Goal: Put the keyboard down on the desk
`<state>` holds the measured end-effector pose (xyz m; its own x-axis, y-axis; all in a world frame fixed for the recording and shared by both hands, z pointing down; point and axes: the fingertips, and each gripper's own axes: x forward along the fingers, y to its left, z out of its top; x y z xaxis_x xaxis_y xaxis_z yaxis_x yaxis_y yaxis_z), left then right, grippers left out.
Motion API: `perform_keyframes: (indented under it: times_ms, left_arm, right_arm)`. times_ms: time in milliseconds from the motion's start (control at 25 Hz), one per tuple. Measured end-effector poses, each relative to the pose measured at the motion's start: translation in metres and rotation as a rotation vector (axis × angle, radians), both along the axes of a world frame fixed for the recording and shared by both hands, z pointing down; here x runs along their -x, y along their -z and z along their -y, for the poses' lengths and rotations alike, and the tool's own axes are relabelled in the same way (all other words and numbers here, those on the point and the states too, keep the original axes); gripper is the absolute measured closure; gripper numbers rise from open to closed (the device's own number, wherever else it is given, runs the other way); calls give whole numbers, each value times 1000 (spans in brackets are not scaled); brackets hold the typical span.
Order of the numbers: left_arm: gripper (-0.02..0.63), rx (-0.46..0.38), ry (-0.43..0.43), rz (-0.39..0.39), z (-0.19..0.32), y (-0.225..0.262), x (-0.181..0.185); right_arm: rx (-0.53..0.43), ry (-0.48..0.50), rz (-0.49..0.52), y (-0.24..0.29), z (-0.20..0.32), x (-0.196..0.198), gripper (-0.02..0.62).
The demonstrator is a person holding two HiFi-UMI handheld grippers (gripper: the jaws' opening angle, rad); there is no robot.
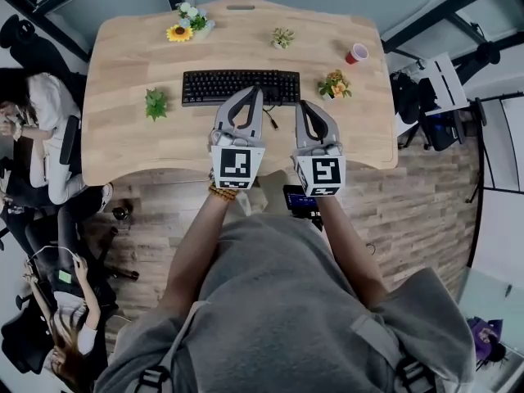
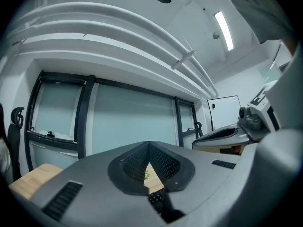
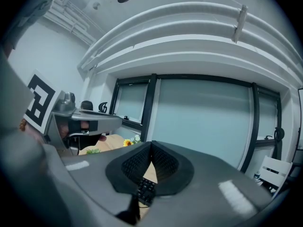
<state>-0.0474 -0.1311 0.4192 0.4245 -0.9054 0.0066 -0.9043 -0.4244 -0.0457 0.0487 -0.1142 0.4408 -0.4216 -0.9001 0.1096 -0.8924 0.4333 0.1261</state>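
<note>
Nearest the person, the left gripper (image 1: 256,93) and right gripper (image 1: 301,105) point away across the wooden desk (image 1: 139,142), each with jaws pressed together on nothing. At their tips the black keyboard (image 1: 233,87) lies flat on the desk, its long axis running left to right. The left tip overlaps its right half; the right tip is beside its right end. Farther off stands a red cup (image 1: 357,53).

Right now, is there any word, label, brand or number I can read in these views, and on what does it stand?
None readable.
Keyboard: key legends too small to read.
Left cube, right cube: square marker patterns only, no words.
</note>
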Motion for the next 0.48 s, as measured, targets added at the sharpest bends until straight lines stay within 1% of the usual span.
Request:
perform_keyframes:
  times_ms: [160, 240, 360, 480]
  left_arm:
    - [598, 24, -15, 2, -5, -5, -19]
    - [598, 31, -30, 11, -6, -5, -36]
    - [598, 25, -51, 27, -6, -6, -74]
    - [598, 24, -70, 41, -8, -9, -117]
  right_arm:
    - [11, -14, 18, 1, -2, -21, 584]
    - [15, -23, 41, 2, -1, -37, 584]
    - [17, -36, 55, 1, -1, -73, 584]
    - [34, -56, 101, -4, -4, -119, 584]
